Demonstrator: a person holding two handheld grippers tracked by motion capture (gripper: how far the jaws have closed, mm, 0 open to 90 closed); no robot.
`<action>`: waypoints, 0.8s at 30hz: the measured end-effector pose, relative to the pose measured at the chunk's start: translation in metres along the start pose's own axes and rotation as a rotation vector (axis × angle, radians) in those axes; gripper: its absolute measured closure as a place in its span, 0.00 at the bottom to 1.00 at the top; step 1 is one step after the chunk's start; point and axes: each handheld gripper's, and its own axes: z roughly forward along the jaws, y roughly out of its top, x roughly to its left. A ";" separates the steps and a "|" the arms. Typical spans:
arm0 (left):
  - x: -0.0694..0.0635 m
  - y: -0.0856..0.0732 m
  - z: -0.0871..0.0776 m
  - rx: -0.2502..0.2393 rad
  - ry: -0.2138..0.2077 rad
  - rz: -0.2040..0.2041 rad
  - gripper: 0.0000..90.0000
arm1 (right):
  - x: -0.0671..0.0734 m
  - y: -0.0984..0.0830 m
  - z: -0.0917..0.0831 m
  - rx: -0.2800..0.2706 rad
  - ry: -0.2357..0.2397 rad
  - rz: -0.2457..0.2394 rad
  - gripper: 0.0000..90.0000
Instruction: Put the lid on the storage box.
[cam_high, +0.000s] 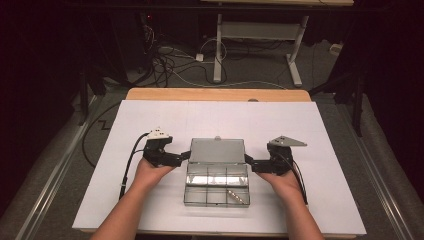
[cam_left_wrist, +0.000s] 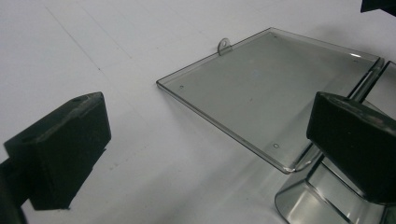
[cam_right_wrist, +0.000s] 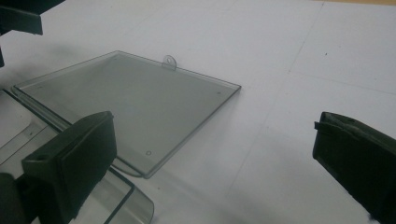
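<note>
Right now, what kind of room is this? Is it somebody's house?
Probably not a house; it looks like a lab or workshop. A white-covered table stands in a dark room, loose cables lie tangled on the floor, and a bare desk frame stands behind. The clear plastic box sits open between two grippers.

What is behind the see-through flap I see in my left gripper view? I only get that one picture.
Observer: That flap is the lid of a clear box, folded back flat on the white table.
Child: Is anything in the box?
Observer: Yes, small shiny bits lie in its front right compartment.
Child: Where is the other gripper?
Observer: The right gripper is at the box's right side, by the hinge, jaws open; the left gripper mirrors it on the left.
</note>
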 end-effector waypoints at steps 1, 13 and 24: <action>0.000 0.000 0.002 0.006 -0.002 0.000 0.00 | 0.000 0.000 0.002 0.000 -0.001 0.005 0.01; 0.002 -0.003 0.029 0.065 -0.057 -0.051 0.00 | 0.007 0.008 0.025 0.057 0.022 0.026 0.03; 0.002 -0.008 0.032 0.069 -0.048 -0.070 0.00 | 0.012 0.009 0.038 0.116 0.062 0.063 0.10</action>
